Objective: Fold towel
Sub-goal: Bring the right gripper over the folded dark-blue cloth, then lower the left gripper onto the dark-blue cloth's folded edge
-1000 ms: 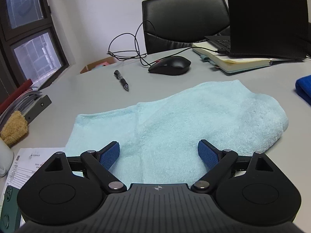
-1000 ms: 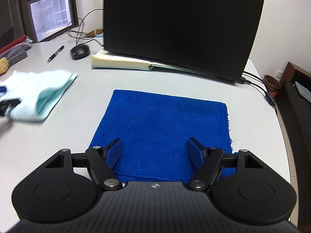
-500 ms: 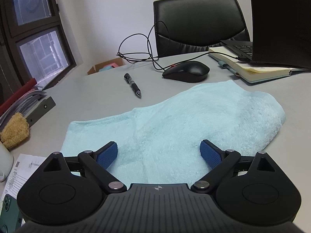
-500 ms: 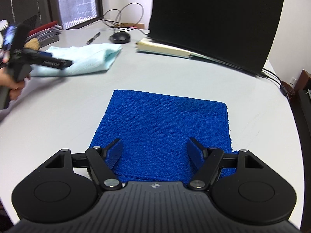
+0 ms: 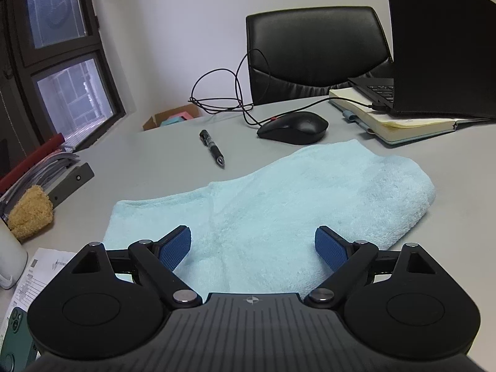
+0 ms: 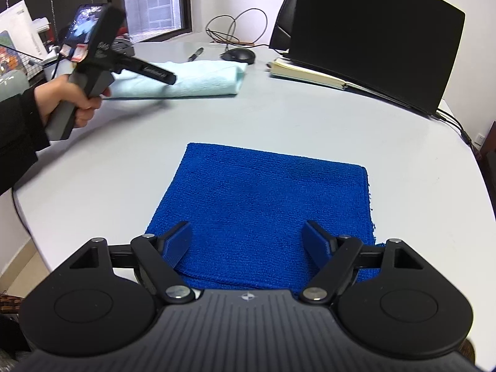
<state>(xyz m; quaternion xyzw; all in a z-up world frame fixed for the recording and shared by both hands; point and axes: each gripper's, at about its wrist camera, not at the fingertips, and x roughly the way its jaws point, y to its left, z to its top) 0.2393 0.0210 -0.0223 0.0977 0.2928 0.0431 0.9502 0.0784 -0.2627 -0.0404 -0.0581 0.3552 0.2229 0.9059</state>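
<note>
A light blue towel (image 5: pixel 288 204) lies loosely folded on the grey table, right in front of my left gripper (image 5: pixel 252 248), which is open and empty just above its near edge. The same towel (image 6: pixel 198 82) shows far left in the right wrist view, with the hand-held left gripper (image 6: pixel 169 77) over it. A dark blue towel (image 6: pixel 266 207) lies folded flat in a square before my right gripper (image 6: pixel 248 243), which is open and empty over its near edge.
A black mouse (image 5: pixel 294 127), a pen (image 5: pixel 212 148) and cables (image 5: pixel 223 99) lie beyond the light towel. An open laptop (image 5: pixel 440 49) sits on a notebook (image 5: pixel 403 124) at right. Papers, a phone (image 5: pixel 15 338) and a file stack (image 5: pixel 40 167) are at left. A black chair (image 5: pixel 316 52) stands behind the table.
The left gripper has drawn back and turned a little left over the light towel. The right wrist view has swung left, bringing the left hand and its gripper into view. Both stay open.
</note>
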